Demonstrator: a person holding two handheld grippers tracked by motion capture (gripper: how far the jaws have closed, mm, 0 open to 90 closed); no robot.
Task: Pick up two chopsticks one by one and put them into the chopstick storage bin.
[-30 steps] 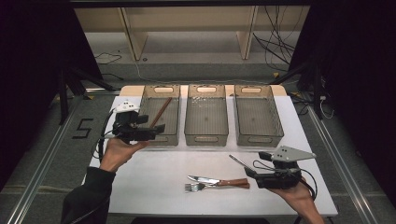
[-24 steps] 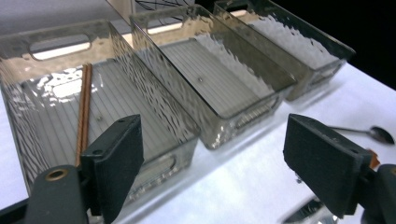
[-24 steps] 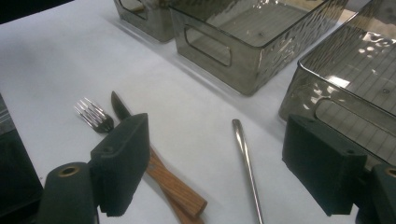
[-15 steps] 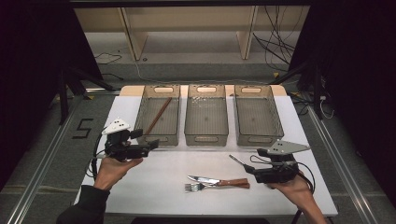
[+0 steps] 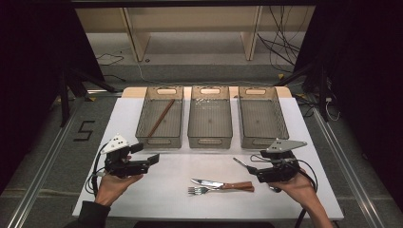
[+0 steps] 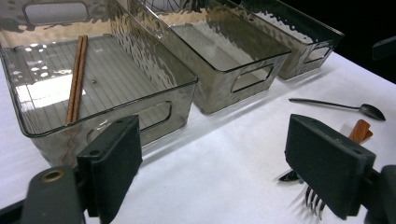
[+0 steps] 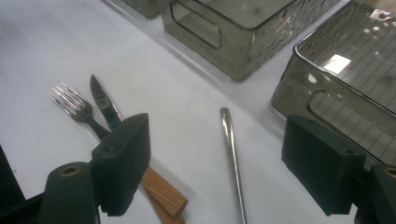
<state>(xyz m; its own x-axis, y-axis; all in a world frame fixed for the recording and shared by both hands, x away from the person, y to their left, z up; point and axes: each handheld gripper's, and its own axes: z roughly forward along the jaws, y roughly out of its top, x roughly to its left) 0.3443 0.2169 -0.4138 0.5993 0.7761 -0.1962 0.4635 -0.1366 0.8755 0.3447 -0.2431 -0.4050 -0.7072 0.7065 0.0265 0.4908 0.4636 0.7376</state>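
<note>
- the left gripper (image 5: 153,160) is hovering over the white table (image 5: 161,199) in front of the left bin (image 5: 159,117), its jaws standing wide apart with nothing between them.
- the right gripper (image 5: 251,170) is hanging low over the table at the right, jaws likewise spread wide and holding nothing.
- a spoon (image 5: 242,164) is lying on the table just in front of the right gripper; in the right gripper view its handle (image 7: 232,154) is running up between the two jaws.
- a fork (image 5: 202,190) and a knife (image 5: 209,183) with wooden handles are lying side by side near the table's front edge, between the two grippers; their handles appear to be touching, though the high view is too coarse to be sure.
- a pair of chopsticks (image 6: 76,79) is resting on the floor of the left bin, slanting along its length.
- the middle bin (image 5: 210,118) and the right bin (image 5: 262,118) are standing in a row beside the left one, all three near the table's far edge.
</note>
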